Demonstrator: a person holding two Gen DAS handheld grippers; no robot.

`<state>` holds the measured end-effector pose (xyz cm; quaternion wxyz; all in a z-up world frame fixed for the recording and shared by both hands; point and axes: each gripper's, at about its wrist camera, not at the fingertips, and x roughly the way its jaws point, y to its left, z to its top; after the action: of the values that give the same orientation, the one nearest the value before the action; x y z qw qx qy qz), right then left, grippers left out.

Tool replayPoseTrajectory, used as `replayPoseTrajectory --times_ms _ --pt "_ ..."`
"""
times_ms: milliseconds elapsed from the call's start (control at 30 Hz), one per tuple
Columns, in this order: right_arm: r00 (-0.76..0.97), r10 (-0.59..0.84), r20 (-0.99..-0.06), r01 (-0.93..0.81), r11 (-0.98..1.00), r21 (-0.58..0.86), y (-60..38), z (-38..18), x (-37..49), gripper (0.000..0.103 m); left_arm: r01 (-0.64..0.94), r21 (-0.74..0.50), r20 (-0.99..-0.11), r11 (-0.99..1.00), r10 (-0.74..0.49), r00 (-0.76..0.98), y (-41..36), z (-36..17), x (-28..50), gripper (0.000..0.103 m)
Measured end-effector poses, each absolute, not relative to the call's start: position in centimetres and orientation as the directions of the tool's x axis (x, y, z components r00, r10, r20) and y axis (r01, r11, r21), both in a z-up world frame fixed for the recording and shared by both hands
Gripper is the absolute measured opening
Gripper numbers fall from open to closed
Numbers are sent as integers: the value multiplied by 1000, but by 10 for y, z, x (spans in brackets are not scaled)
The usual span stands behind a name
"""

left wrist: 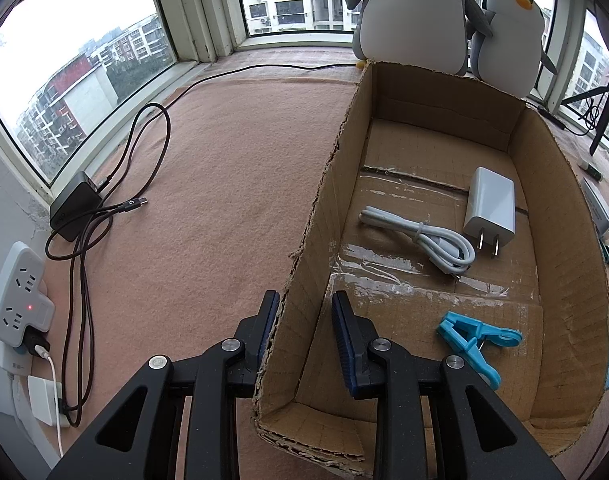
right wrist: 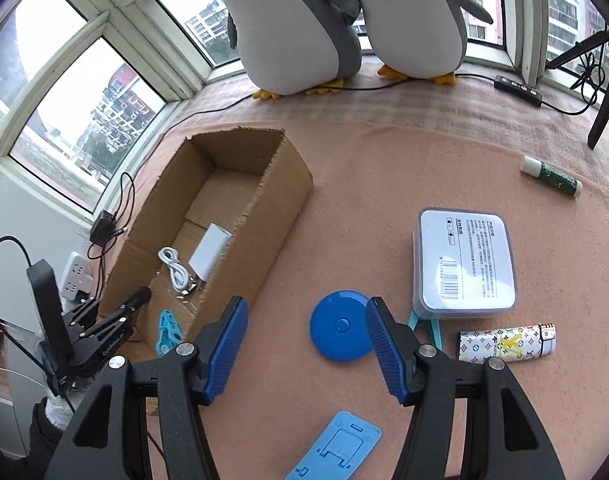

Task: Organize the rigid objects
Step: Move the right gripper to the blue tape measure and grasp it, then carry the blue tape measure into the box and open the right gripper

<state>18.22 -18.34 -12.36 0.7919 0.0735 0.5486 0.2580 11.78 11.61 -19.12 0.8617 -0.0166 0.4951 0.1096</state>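
An open cardboard box [left wrist: 560,216] [right wrist: 280,196] holds a white charger [left wrist: 490,208] [right wrist: 210,248], a coiled white cable [left wrist: 424,240] [right wrist: 176,270] and a blue clip [left wrist: 476,340] [right wrist: 167,330]. My left gripper [left wrist: 304,312] [right wrist: 138,298] is open, its jaws straddling the box's left wall without gripping it. My right gripper [right wrist: 304,320] is open and empty above the cloth, with a blue round disc [right wrist: 338,326] just ahead between its fingers. A clear plastic case [right wrist: 464,262], a patterned lighter [right wrist: 506,344], a glue stick [right wrist: 552,176] and a blue flat stand [right wrist: 334,448] lie on the cloth.
Two penguin plush toys [right wrist: 324,20] [left wrist: 416,16] stand by the window behind the box. A black adapter with cables [left wrist: 76,208] and a white power strip [left wrist: 20,292] lie at the left. A black tripod leg [right wrist: 604,92] is at the far right.
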Motion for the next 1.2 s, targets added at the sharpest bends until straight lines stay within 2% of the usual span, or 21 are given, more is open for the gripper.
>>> replayPoseTrajectory --times_ms 433,767,967,1200 --pt "240 397 -886 -337 890 307 -173 -154 197 57 -205 80 -857 975 173 486 116 -191 118 29" --pt "253 296 -921 -416 893 172 -156 -162 182 57 -204 80 -856 976 172 487 116 -191 118 29" --pt "297 203 -933 -465 884 45 -144 -163 170 46 -205 80 -857 976 172 487 117 -191 117 29" --pt "304 211 -929 -450 891 55 -145 -161 165 46 -205 79 -856 976 172 487 116 -191 117 29"
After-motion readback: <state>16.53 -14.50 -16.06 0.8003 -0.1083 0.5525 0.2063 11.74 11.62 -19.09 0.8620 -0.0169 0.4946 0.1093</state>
